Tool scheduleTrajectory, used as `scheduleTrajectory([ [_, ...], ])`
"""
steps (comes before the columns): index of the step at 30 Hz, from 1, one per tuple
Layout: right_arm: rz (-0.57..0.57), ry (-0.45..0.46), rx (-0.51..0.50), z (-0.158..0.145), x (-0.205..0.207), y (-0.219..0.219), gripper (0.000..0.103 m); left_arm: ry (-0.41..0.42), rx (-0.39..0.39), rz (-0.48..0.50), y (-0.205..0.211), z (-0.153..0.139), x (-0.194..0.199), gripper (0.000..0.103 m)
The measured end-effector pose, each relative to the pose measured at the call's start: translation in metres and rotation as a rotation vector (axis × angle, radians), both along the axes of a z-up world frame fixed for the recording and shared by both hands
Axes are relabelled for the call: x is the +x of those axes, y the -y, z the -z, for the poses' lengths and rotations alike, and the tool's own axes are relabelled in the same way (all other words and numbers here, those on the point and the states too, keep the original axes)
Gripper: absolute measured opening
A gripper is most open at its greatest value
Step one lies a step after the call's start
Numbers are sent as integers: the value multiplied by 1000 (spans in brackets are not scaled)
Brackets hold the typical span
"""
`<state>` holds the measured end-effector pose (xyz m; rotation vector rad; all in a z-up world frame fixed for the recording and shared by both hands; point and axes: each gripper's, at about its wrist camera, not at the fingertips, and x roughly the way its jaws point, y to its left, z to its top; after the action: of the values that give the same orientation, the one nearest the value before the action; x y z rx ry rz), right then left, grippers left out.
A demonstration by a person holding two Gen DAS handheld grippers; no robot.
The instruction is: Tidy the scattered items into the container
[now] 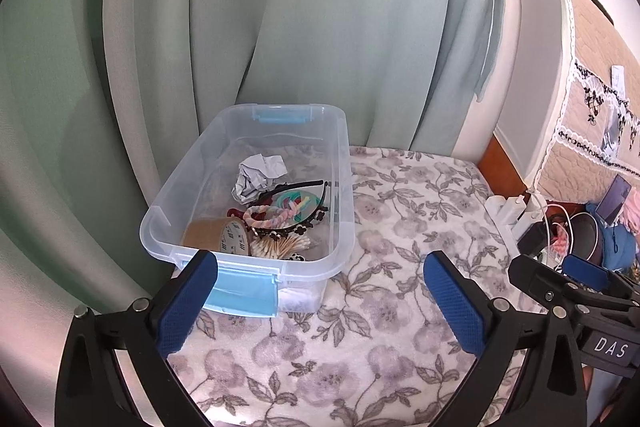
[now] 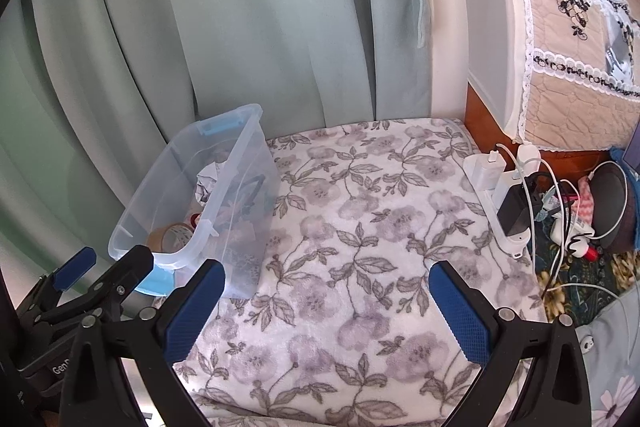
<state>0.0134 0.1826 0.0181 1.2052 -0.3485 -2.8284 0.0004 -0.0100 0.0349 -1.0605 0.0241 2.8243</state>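
Observation:
A clear plastic container point(image 1: 345, 195) with light-blue latches stands on the floral blanket point(image 1: 400, 227), at its left edge beside the curtain. Inside it lie a crumpled paper ball point(image 1: 258, 177), a brown tape roll point(image 1: 218, 237), pastel hair ties point(image 1: 280, 211), a black headband point(image 1: 298, 185) and cotton swabs point(image 1: 280, 247). My left gripper point(image 1: 320, 263) is open just in front of the container's near wall, with nothing between its blue pads. My right gripper point(image 2: 327, 269) is open over bare blanket, to the right of the container point(image 2: 236, 163), and it too holds nothing.
A green curtain point(image 1: 280, 27) hangs behind the container. A white power strip point(image 2: 504, 195) with chargers and cables lies at the blanket's right edge, next to a dark round object point(image 2: 612, 203). A padded headboard point(image 2: 560, 47) stands at the back right.

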Motion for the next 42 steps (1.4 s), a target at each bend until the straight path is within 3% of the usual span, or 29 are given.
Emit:
scheduleTrajectory([
  [9, -36, 15, 31, 4, 6, 6, 103, 19, -10, -23, 3, -2, 4, 103],
  [23, -18, 37, 67, 0, 13, 3, 103, 19, -104, -42, -11, -10, 13, 103],
  [42, 10, 56, 93, -9, 22, 0, 103, 22, -134, -25, -16, -18, 17, 103],
])
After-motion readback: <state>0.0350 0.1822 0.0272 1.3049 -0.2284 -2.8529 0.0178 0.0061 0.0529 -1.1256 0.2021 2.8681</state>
